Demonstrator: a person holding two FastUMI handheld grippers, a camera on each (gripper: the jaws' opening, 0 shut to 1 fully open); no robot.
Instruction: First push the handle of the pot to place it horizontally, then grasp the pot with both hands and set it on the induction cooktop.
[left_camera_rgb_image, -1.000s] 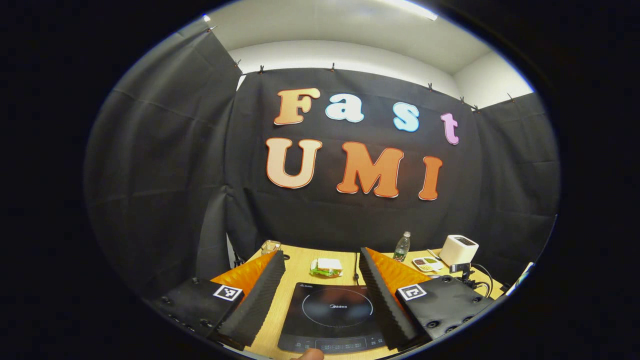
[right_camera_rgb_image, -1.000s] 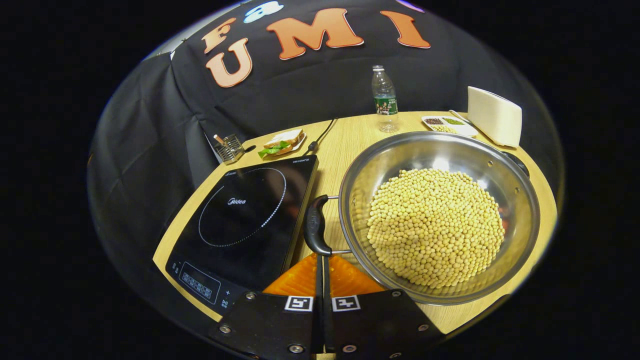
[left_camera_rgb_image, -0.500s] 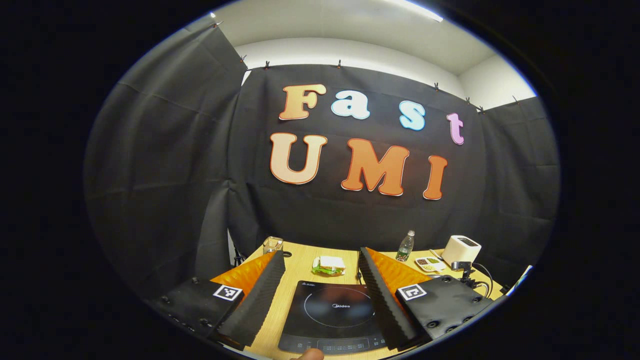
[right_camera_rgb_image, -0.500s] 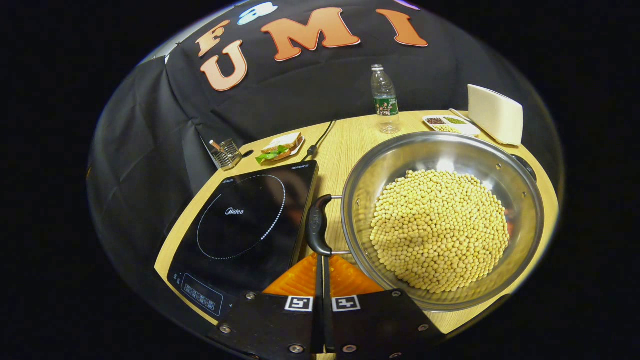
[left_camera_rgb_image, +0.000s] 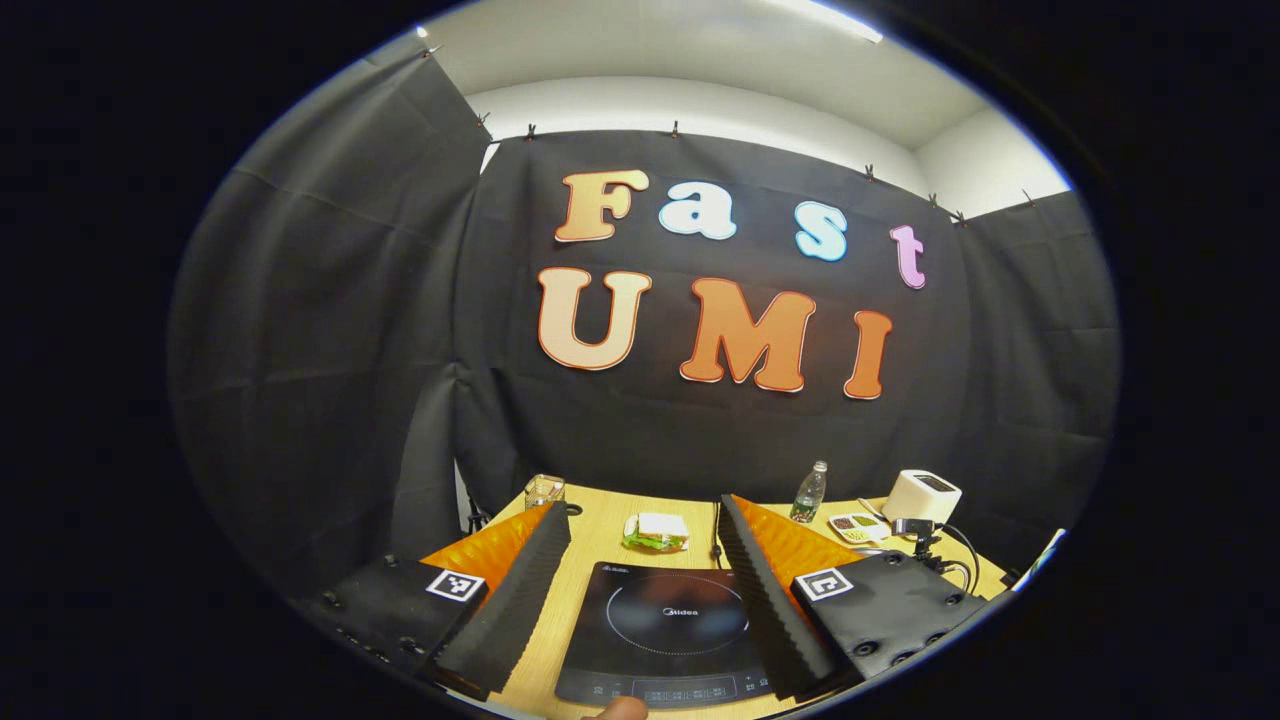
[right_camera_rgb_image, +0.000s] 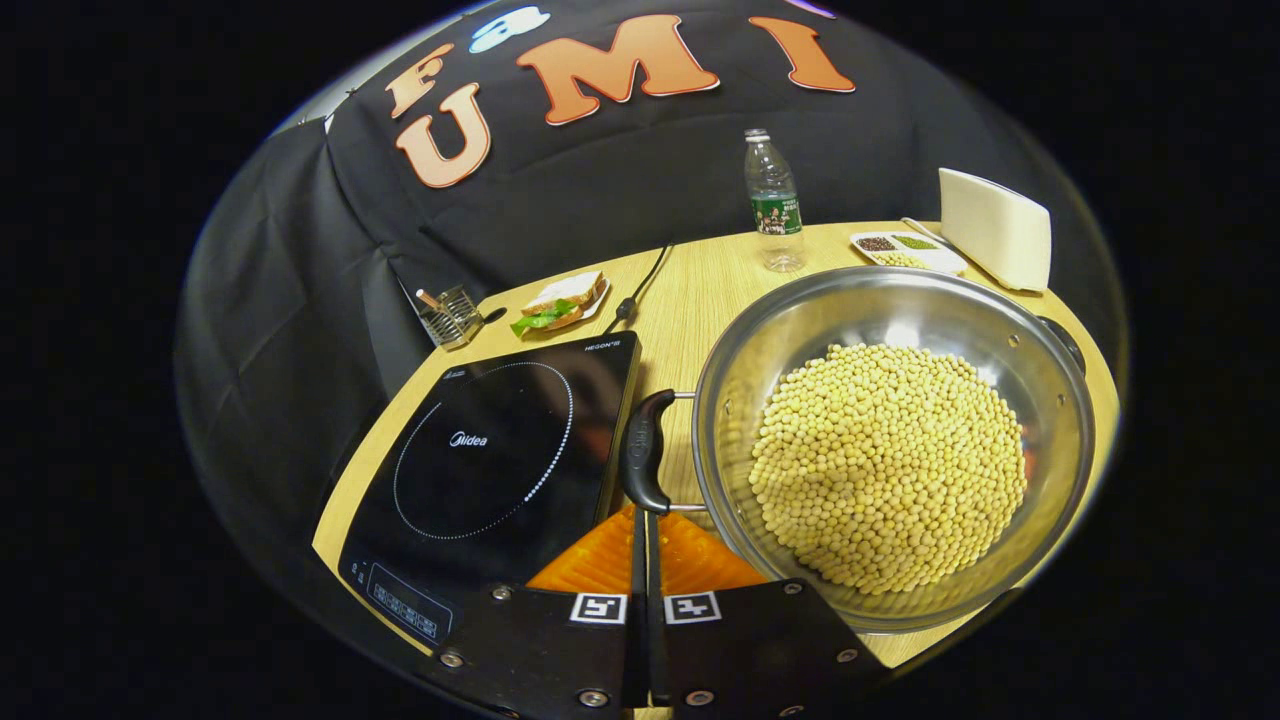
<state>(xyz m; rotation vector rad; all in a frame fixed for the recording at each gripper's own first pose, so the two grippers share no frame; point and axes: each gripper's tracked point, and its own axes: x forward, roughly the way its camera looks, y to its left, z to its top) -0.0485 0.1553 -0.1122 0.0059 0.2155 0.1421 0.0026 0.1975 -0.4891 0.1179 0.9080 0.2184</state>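
Pot (right_camera_rgb_image: 890, 440): steel, full of pale beans; it sits on the surface (right_camera_rgb_image: 690, 290) just right of the cooktop (right_camera_rgb_image: 490, 460).
Handle (right_camera_rgb_image: 643, 455): black, at the pot's left rim.
Right claw (right_camera_rgb_image: 645, 520): you hold it closed, tips at the handle, likely to push.
Left claw (left_camera_rgb_image: 640, 570): open over the cooktop, ready.
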